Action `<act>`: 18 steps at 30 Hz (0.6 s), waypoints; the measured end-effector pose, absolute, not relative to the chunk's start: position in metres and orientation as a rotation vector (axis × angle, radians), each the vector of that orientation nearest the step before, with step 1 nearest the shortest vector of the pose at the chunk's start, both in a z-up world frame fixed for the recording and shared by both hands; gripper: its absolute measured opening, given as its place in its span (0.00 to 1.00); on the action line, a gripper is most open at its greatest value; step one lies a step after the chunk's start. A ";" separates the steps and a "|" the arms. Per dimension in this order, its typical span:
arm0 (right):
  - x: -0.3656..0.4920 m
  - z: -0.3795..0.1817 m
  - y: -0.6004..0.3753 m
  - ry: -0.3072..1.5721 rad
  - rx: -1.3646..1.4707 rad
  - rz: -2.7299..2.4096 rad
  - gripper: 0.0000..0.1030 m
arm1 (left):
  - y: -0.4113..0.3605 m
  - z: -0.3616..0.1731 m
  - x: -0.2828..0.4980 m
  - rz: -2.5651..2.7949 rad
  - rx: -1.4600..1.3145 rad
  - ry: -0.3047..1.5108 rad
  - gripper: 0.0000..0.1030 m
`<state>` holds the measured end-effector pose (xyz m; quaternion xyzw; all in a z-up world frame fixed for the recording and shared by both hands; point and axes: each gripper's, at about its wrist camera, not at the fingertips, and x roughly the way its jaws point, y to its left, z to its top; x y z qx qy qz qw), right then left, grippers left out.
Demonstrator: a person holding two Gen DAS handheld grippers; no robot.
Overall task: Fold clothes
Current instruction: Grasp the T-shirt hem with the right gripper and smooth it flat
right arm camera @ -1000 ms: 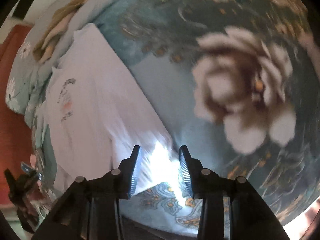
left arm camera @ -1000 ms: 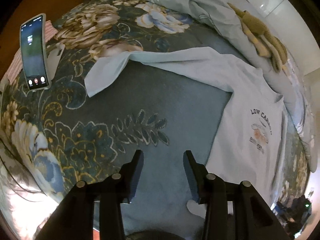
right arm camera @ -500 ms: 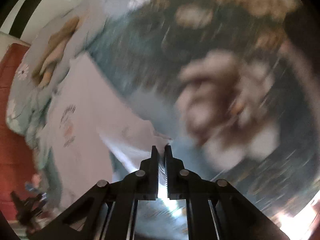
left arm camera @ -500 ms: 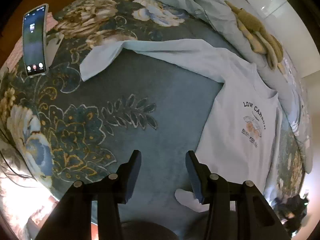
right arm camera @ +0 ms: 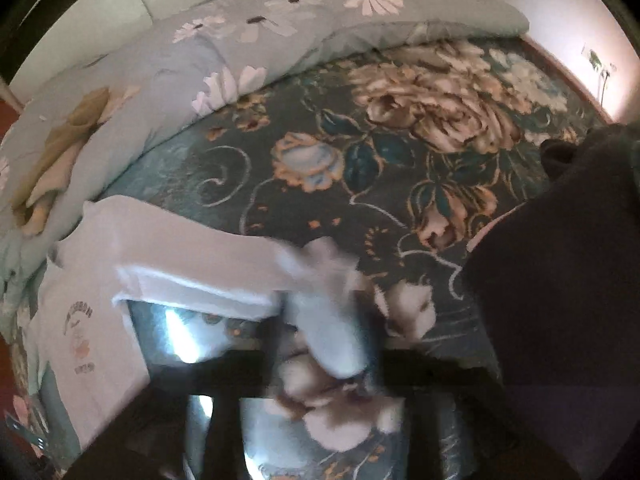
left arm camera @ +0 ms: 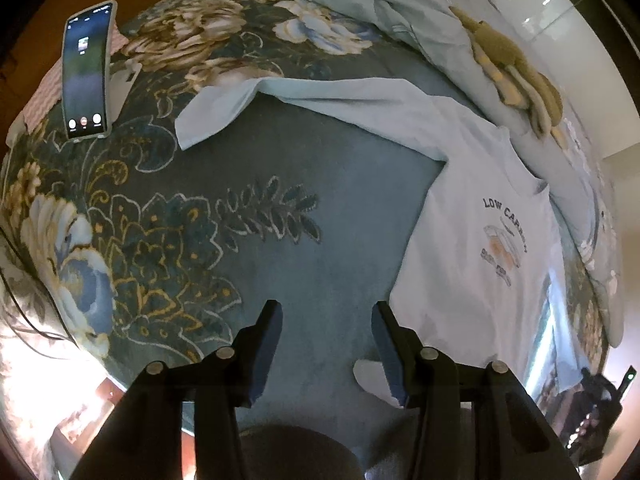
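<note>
Clearly my pale blue long-sleeved cotton shirt (left arm camera: pixel 472 240) on the bed (left arm camera: pixel 320 272) is light and limp. Left tongs (left arm camera: pixel 326 344) opening, empty; right tongs (right arm camera: pixel 324 344) opening around its sleeve cuff (right arm camera: pixel 328 312).

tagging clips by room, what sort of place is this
Most likely a bedroom: a bed covered by a dark floral blanket, a daisy-print quilt bunched along its far edge, and a light blue T-shirt spread out for folding.
</note>
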<state>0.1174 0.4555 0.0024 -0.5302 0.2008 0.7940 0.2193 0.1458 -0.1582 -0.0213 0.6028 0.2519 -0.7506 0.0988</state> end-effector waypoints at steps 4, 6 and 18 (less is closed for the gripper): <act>0.135 0.013 0.407 0.563 -1.520 2.398 0.58 | -0.152 -0.023 0.154 -2.239 1.796 0.761 0.58; 0.141 0.000 0.376 0.603 -1.685 2.498 0.58 | -0.148 -0.030 0.156 -2.238 1.831 0.823 0.59; 0.164 -0.082 0.314 0.975 -2.010 2.465 0.58 | -0.106 -0.093 0.116 -2.188 2.078 0.802 0.61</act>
